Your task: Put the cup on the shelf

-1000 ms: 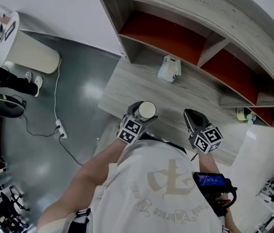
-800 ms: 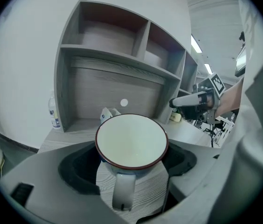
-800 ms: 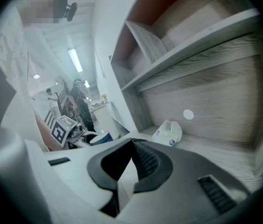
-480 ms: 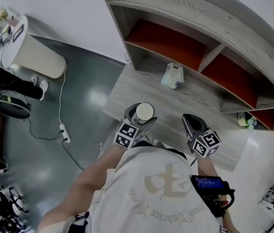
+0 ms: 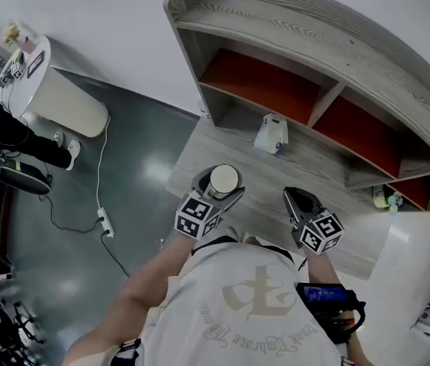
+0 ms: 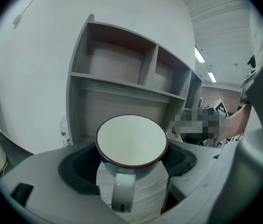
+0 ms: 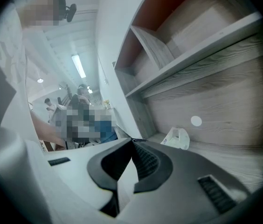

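While the left claw grips the red-rimmed white mug upright above the table's front edge, carrying looks to be the step in hand. The right claw is pinched together, empty. Next, the mug probably needs raising forward into a shelf compartment.

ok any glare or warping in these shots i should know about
Head view: a soft glare patch on the grey floor, and the shelf bows into an arc. Left gripper view: fisheye with black corners, cup sharp. Right gripper view: same dark corners, ceiling strip light blown out.
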